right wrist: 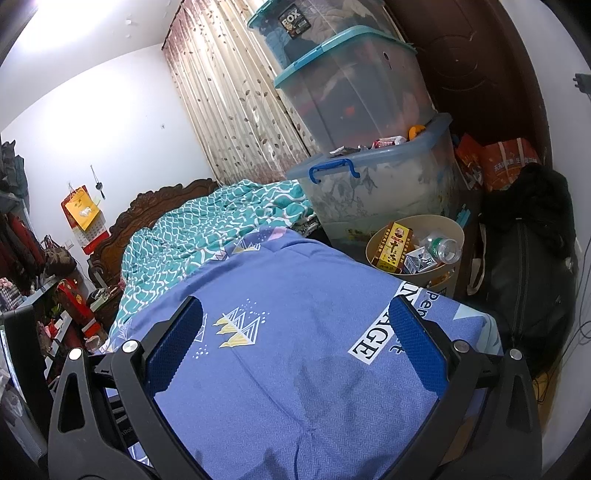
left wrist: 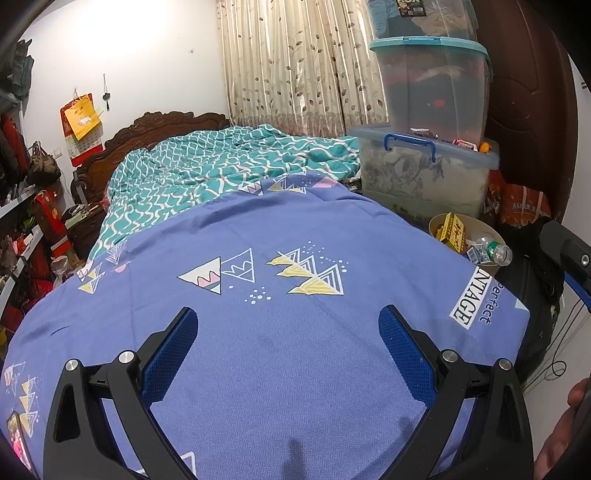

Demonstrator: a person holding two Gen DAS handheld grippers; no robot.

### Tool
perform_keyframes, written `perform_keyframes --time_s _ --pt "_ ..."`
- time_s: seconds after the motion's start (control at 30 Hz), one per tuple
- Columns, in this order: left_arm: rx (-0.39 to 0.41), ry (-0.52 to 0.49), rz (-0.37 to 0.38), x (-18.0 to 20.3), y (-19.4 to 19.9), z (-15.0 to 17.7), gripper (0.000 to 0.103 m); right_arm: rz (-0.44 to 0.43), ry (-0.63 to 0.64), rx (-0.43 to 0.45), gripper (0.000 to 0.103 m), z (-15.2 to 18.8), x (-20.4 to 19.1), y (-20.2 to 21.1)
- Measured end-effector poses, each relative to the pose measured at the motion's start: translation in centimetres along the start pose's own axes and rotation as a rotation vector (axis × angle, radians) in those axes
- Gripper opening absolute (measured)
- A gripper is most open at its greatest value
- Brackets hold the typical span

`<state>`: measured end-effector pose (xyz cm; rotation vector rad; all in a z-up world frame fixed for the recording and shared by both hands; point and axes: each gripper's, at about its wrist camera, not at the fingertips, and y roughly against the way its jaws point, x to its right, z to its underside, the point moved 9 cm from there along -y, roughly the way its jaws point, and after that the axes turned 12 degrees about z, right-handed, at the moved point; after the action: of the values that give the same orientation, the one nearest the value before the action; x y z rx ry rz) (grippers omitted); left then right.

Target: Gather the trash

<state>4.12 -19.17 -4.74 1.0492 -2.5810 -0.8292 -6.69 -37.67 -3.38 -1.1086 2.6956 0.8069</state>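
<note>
Both cameras look over a bed with a blue sheet (left wrist: 295, 350) that has little triangle drawings on it. A green wavy blanket (left wrist: 236, 162) lies bunched up further back, near the carved wooden headboard (left wrist: 147, 129).

The left gripper (left wrist: 288, 350) sits low in the middle of its picture. Its two blue fingers are spread wide apart and hold nothing, with only the blue sheet between them. The right gripper (right wrist: 295, 347) looks the same in its own picture: fingers wide apart, nothing between them but the sheet.

The trash is already in a round tan bin (right wrist: 373, 245) beside the bed. In the right wrist view the bin is at the middle right, and you can see well into it: a yellow box (right wrist: 393, 249) with red writing, a small carton (right wrist: 415, 260) and a clear plastic bottle (right wrist: 441, 247) with a green label. In the left wrist view the bin (left wrist: 436, 220) is further off to the right edge and partly cut by the bed corner.

Only the left wrist view shows a bit of the other gripper at the far right and part of a hand (left wrist: 565, 424) at the lower right. Only the right wrist view shows the word BOX on the top storage tub (right wrist: 314, 26) and a dark screen (right wrist: 22, 350) at the lower left.

Clear storage tubs are stacked behind the bin, in front of the curtain (right wrist: 229, 110).
</note>
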Motion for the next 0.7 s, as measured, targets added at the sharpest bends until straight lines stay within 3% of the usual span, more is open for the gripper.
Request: perform_keyframes --time_s 0.7 --pt "0.001 -0.005 -0.002 -0.10 -0.09 0.06 0.094 0.000 -0.001 0.001 0.100 -0.04 -0.01 0.05"
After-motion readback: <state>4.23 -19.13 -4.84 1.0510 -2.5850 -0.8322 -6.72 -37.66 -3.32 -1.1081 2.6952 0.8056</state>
